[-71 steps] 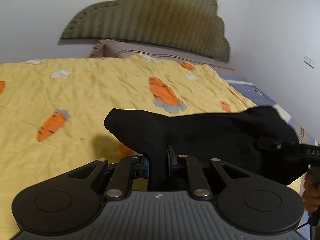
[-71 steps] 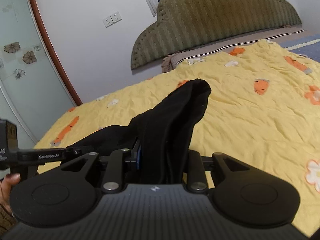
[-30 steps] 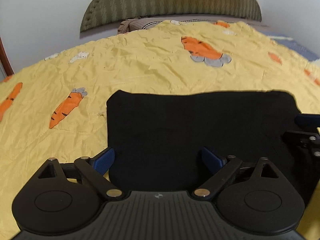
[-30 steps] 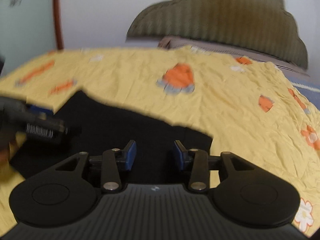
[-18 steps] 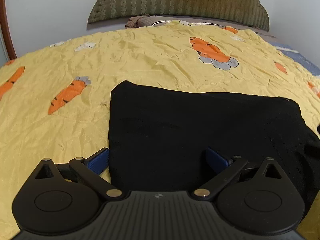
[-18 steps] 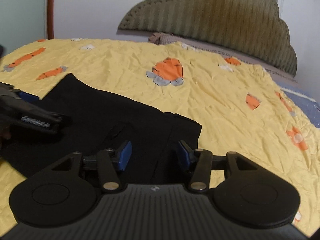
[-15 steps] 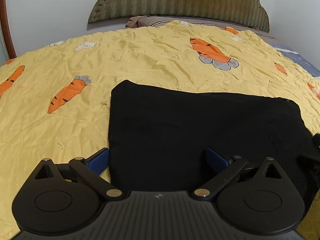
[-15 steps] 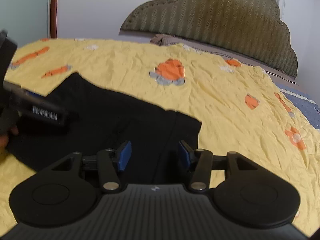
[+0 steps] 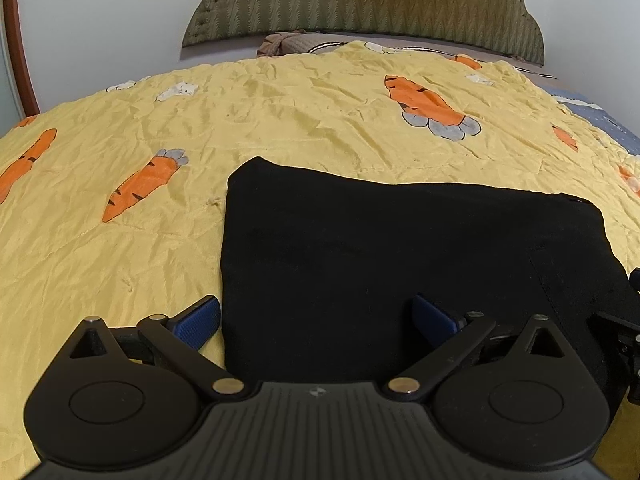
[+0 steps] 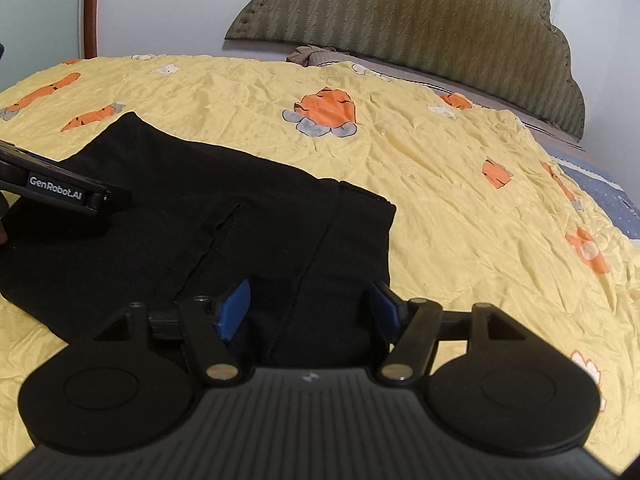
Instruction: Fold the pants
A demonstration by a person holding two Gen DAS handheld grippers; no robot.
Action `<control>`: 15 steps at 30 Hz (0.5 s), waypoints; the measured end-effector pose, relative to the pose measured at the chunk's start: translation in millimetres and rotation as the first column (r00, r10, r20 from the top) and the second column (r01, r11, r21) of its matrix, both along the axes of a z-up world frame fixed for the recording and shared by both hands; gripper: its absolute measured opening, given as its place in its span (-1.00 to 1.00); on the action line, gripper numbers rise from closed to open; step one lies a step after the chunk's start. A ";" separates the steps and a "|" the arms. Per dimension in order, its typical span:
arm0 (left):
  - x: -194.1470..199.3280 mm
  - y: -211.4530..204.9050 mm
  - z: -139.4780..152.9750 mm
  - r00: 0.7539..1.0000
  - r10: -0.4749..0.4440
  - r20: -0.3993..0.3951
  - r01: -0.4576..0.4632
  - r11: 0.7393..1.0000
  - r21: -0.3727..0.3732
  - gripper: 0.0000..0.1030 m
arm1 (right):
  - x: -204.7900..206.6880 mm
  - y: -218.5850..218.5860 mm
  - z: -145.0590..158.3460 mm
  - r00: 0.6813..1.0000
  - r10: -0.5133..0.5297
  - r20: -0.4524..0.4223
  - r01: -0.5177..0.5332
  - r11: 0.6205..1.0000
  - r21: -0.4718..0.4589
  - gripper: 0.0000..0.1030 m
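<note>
The black pants point(image 9: 380, 248) lie folded into a flat rectangle on the yellow carrot-print bedspread point(image 9: 280, 120). My left gripper point(image 9: 316, 312) is open wide and empty, hovering over the near left edge of the pants. My right gripper point(image 10: 308, 304) is open and empty over the near right end of the pants point(image 10: 240, 220), where seams and a waistband edge show. The left gripper's finger point(image 10: 60, 190) shows at the left of the right wrist view, above the fabric.
An olive padded headboard point(image 9: 360, 0) and a white wall stand at the far end of the bed. A brown bundle of cloth point(image 10: 316, 56) lies near the headboard. A blue sheet point(image 10: 600, 196) shows at the bed's right edge.
Both grippers were shut on the lifted pants 2.4 s ago; they have let go, and the pants lie flat. In the last half second, the right gripper opened wider.
</note>
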State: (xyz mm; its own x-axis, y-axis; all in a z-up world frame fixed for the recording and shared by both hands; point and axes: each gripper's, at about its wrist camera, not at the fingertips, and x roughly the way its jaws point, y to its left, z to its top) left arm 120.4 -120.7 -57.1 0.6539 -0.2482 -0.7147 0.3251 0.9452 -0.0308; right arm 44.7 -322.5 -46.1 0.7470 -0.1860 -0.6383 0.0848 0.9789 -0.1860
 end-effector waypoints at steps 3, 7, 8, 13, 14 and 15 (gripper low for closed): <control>-6.9 5.8 2.9 1.000 -0.001 -0.013 0.001 1.000 -0.007 0.99 | 0.7 -3.3 -0.1 1.000 -0.014 -0.001 0.014 1.000 0.013 0.35; -27.3 22.2 2.0 0.999 -0.020 -0.035 0.019 0.999 -0.037 0.99 | -13.2 3.3 10.6 1.000 -0.004 0.015 0.004 1.000 0.006 0.35; -32.8 26.1 0.4 0.999 -0.024 -0.035 0.022 0.999 -0.049 1.00 | -18.3 5.8 12.9 1.000 0.015 0.020 -0.015 1.000 0.006 0.35; -46.6 28.5 5.7 0.999 -0.045 -0.003 0.045 0.999 -0.022 0.99 | -23.2 15.3 -3.7 0.996 0.086 -0.038 -0.089 0.993 -0.080 0.49; -45.8 28.1 10.8 0.998 -0.055 0.008 0.056 0.998 -0.016 0.99 | -21.6 12.6 -3.3 0.996 0.079 -0.039 -0.081 0.994 -0.074 0.55; -44.5 27.6 16.1 0.998 -0.062 0.033 0.063 0.998 -0.011 0.99 | -20.0 8.9 0.3 0.996 0.079 -0.050 -0.081 0.995 -0.051 0.53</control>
State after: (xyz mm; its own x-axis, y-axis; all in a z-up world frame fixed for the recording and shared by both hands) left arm 75.9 -93.0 -41.0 0.6600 -0.2976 -0.6898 0.3844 0.9227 -0.0302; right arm 24.7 -313.6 -45.8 0.7293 -0.1612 -0.6649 -0.0037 0.9709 -0.2394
